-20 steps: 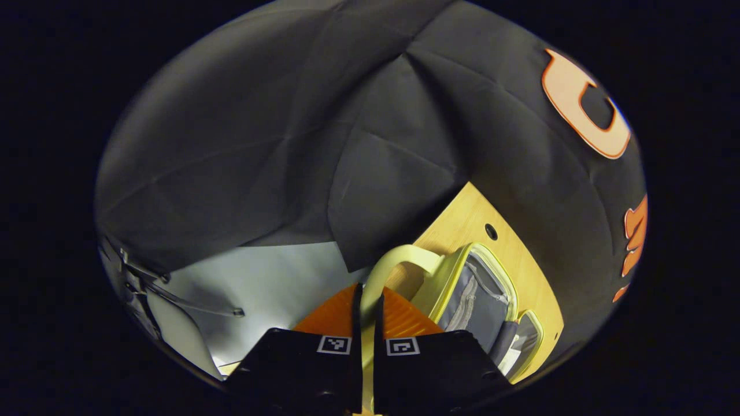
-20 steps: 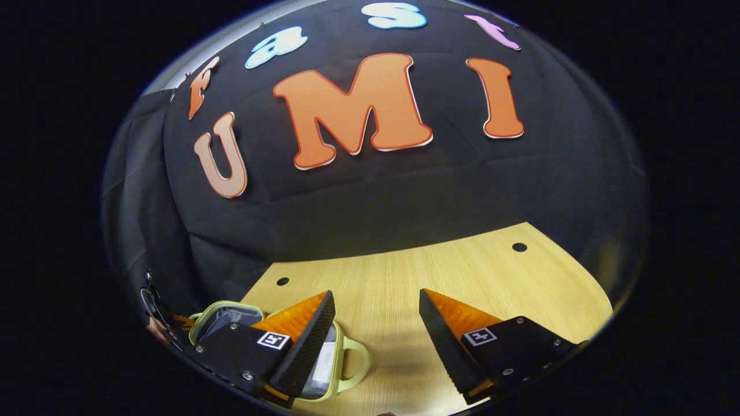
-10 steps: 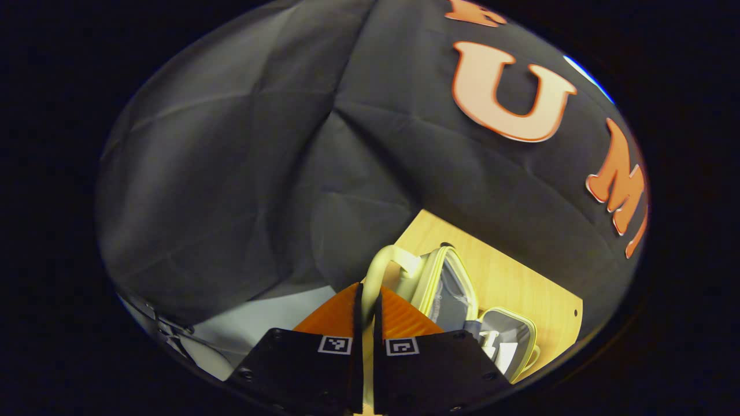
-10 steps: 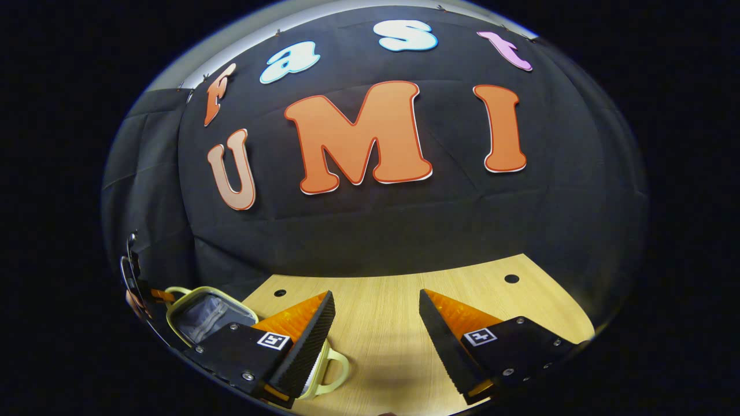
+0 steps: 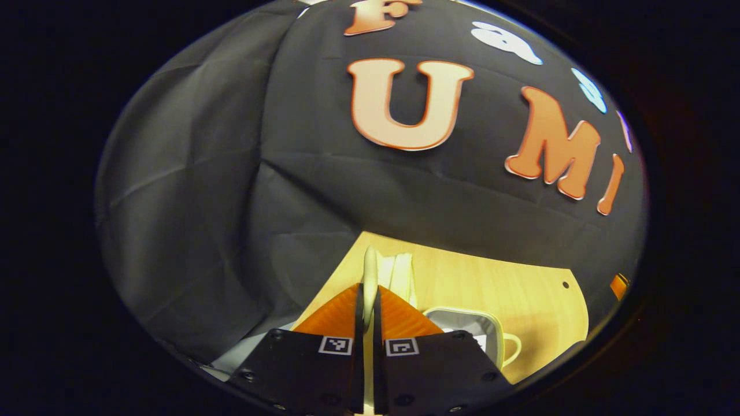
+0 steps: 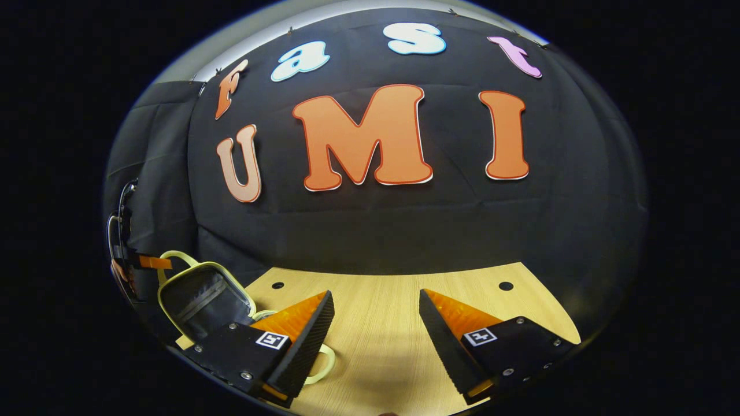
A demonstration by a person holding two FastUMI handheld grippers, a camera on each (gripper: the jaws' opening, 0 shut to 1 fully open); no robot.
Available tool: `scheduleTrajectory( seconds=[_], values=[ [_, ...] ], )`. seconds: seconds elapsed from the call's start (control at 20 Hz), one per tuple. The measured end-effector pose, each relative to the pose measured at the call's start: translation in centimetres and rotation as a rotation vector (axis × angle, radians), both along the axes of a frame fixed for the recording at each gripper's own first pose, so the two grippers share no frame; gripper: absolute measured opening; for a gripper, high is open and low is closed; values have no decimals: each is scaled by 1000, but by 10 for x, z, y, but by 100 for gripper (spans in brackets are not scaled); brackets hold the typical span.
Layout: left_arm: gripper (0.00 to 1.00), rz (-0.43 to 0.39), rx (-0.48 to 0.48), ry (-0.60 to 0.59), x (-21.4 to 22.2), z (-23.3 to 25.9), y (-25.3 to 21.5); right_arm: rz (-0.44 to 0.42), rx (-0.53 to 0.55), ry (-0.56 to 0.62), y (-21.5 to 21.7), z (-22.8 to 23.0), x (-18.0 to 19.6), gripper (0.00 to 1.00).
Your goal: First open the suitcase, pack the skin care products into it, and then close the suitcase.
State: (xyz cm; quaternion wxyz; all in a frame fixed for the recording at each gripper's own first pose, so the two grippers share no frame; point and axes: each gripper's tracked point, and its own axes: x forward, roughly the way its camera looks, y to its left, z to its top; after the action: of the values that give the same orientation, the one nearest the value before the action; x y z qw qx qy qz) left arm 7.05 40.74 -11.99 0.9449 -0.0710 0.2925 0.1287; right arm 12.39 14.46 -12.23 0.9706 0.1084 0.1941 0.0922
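In the left gripper view, the left gripper (image 5: 367, 300) has its two fingers drawn together on the pale yellow handle (image 5: 370, 271) of the suitcase lid, the handle standing edge-on in the narrow slot between them and rising just ahead of the tips. Immediately right of that handle, the lid's yellow rim (image 5: 402, 274) also stands nearly edge-on, so the lid is raised upright in front of this gripper. Farther right and lower, beside the right finger, the suitcase's other half (image 5: 471, 323) lies flat on the wooden table (image 5: 520, 289), its pale lining facing up and a small loop handle (image 5: 511, 349) sticking out on its right side; whether any skin care products lie inside cannot be told. In the right gripper view, the far left edge shows the other gripper's finger gripping the handle (image 6: 173, 257) at the top of the raised lid (image 6: 202, 297), whose grey zipped lining faces this camera. The lid stands to the left of the right gripper's left finger (image 6: 300, 329), and the flat half's loop handle (image 6: 324, 367) peeks out just beside that finger. The right gripper (image 6: 376, 320) is spread wide with bare tabletop between its fingers, holding nothing, well to the right of the suitcase.
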Motion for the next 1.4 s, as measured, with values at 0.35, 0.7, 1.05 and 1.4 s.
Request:
scheduleTrajectory(
  seconds=[0.35, 0.7, 1.05, 1.4],
  values=[
    [7, -159, -42, -8, 14, 13, -76, -33, -10, -9, -29, 0, -11, 95],
    [6, -307, -84, 2, 18, 1, -168, -71, 2, -1, -53, -4, -23, 94],
    [7, -448, -157, 65, 22, -45, -255, -99, 3, 21, -74, -13, -37, 94],
    [7, -526, -248, 176, 12, -105, -306, -117, 5, 36, -91, -20, -49, 95]
  ],
)
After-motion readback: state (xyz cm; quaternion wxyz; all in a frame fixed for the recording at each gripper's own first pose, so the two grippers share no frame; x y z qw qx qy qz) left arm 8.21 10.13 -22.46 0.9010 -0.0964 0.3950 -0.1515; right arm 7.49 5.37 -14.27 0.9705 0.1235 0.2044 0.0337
